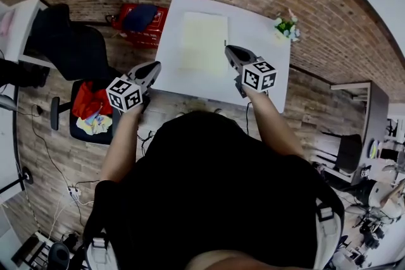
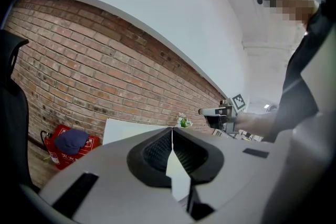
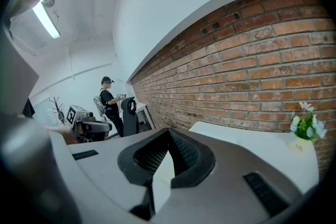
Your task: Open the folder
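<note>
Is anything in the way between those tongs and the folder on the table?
Nothing visible. The folder lies alone on the bare table; the plant stands off at the far right corner.

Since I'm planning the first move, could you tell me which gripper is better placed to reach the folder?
Right, probably. The right gripper hangs over the table at the right edge of the folder; the left gripper is short of the table's near-left corner. Both are shut and empty.

Overhead head view — 2 low gripper views toward table (image 1: 259, 28)
</note>
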The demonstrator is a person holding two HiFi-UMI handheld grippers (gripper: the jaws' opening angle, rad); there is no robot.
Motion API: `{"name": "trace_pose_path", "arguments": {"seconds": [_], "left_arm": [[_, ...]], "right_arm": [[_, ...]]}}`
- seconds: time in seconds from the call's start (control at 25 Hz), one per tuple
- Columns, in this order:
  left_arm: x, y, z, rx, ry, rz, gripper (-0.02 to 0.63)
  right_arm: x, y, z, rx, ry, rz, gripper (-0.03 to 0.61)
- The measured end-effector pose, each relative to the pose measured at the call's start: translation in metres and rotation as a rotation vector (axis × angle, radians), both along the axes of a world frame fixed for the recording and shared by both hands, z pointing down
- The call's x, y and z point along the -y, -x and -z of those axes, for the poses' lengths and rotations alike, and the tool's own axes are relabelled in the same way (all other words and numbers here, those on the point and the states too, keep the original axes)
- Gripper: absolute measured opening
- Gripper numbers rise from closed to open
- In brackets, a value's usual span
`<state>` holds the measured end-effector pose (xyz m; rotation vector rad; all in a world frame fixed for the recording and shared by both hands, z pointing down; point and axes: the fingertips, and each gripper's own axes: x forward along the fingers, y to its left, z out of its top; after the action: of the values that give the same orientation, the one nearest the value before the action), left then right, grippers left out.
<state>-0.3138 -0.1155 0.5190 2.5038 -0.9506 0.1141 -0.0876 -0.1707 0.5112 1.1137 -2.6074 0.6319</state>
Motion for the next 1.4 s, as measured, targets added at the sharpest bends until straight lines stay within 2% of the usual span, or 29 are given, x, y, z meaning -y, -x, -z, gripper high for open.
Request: {"name": "trace_pose_path", "arguments": {"seconds": [0.6, 1.4], "left_arm": [[-0.015, 0.012, -0.009, -0.007, 0.025, -0.025, 0.015], [0.009, -0.030, -0.004, 0.023, 0.020, -0.007, 0.015]], "right_arm": [[-0.022, 0.010, -0.002, -0.001, 0.014, -0.016, 0.028], [0.001, -0.040, -0.006, 0.027, 0.019, -0.020, 0.028]]}}
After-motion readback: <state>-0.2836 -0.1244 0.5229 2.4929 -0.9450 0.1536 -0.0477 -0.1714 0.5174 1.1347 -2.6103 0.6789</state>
